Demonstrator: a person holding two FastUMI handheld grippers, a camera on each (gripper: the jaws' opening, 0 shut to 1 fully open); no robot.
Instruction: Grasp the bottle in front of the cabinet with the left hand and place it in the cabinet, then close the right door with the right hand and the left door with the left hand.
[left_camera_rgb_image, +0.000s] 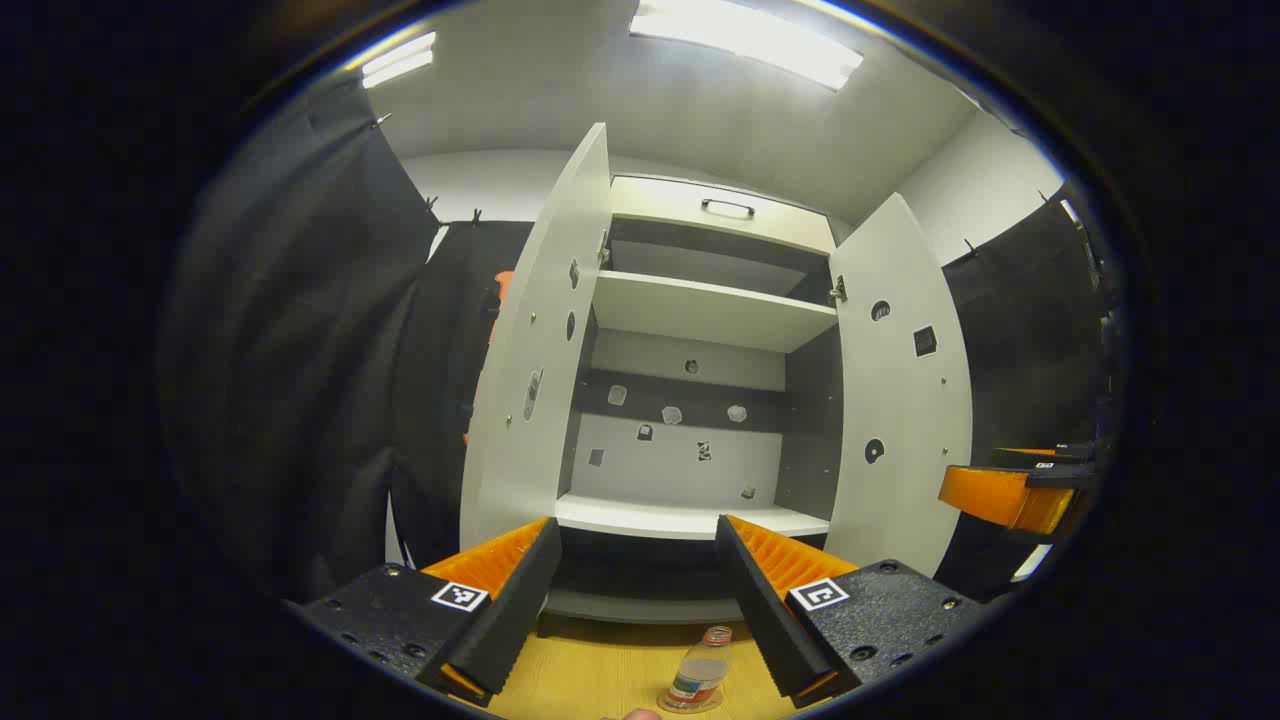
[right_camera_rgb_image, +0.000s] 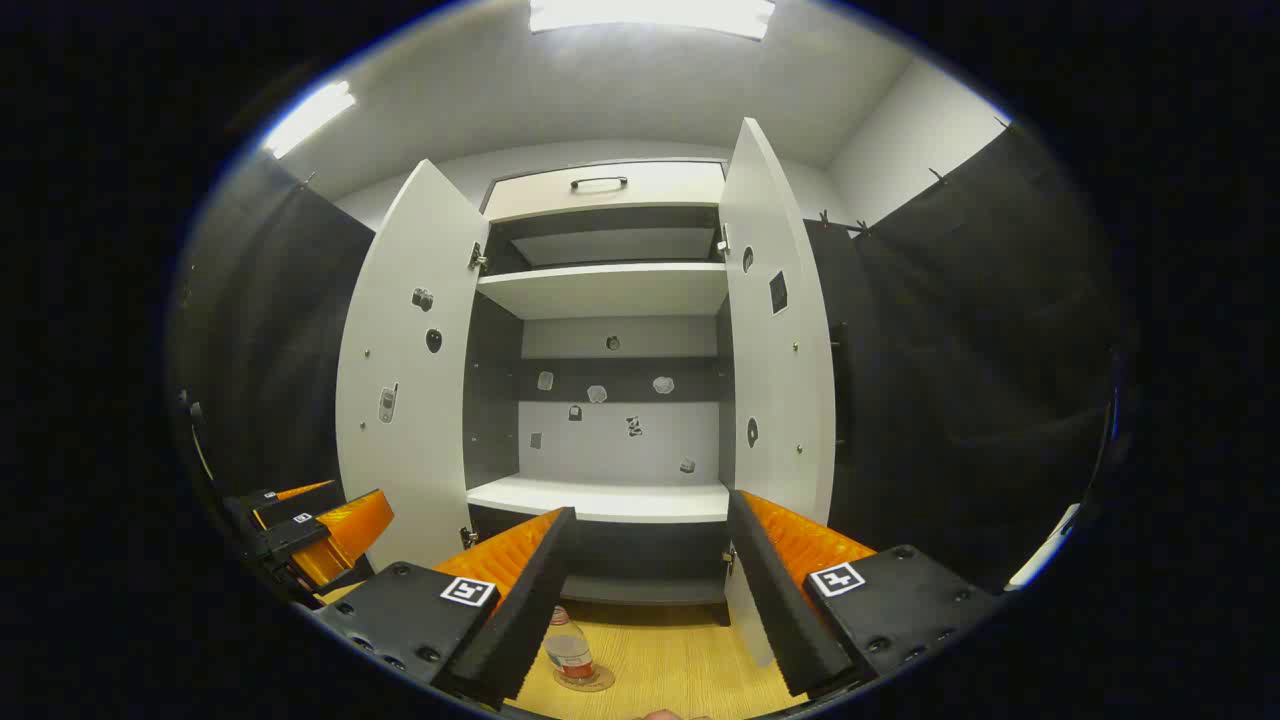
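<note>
A small clear bottle (left_camera_rgb_image: 699, 672) with a red cap and a label stands upright on the wooden floor in front of the white cabinet (left_camera_rgb_image: 700, 310). Both cabinet doors stand open: the left door (left_camera_rgb_image: 535, 360) and the right door (left_camera_rgb_image: 900, 400). My left gripper (left_camera_rgb_image: 636, 590) is open, held above and short of the bottle, facing the shelves. In the right gripper view the bottle (right_camera_rgb_image: 568, 652) stands low, just beside my left finger, and my right gripper (right_camera_rgb_image: 648, 580) is open with nothing in it. The left gripper (right_camera_rgb_image: 310, 530) shows at that view's left edge, the right gripper (left_camera_rgb_image: 1020, 490) at the other view's right edge.
Inside the cabinet are a lower shelf (left_camera_rgb_image: 690, 518) and an upper shelf (left_camera_rgb_image: 710, 310), with a drawer (left_camera_rgb_image: 725, 210) on top. Small stickers dot the back panel and both doors. Black cloth walls hang on both sides.
</note>
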